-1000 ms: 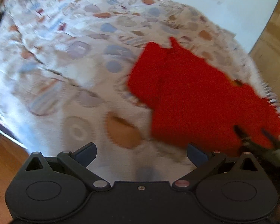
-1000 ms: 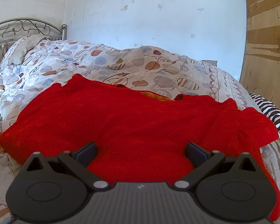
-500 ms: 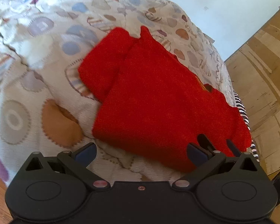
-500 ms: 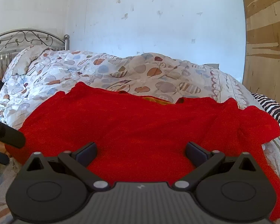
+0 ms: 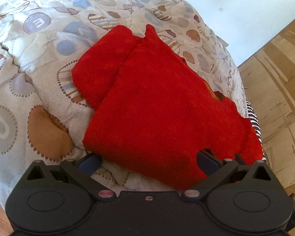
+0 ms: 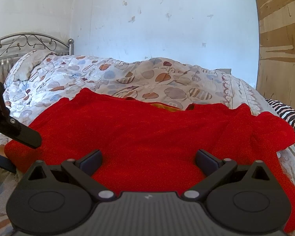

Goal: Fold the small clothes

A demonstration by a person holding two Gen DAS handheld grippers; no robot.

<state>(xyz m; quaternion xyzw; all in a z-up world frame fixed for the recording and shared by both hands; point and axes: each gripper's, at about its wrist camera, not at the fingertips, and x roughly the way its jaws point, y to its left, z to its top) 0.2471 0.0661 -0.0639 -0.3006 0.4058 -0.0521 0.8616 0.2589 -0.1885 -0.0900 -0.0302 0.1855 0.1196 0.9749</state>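
You're lining up on the red garment (image 5: 163, 106) spread on the bed (image 5: 39, 63), left tool (image 5: 147, 160) and right tool (image 6: 148, 158) both spread apart, empty. Next, I'd judge, you pinch its near hem and fold it away.

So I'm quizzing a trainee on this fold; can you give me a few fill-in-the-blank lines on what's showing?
1. The garment lying on the bed is ____ in colour.
2. Both the left tool and the right tool have their jaws ____.
3. The quilt is printed with ____ shapes.
4. The headboard is made of ____.

Missing words: red; open; round; metal
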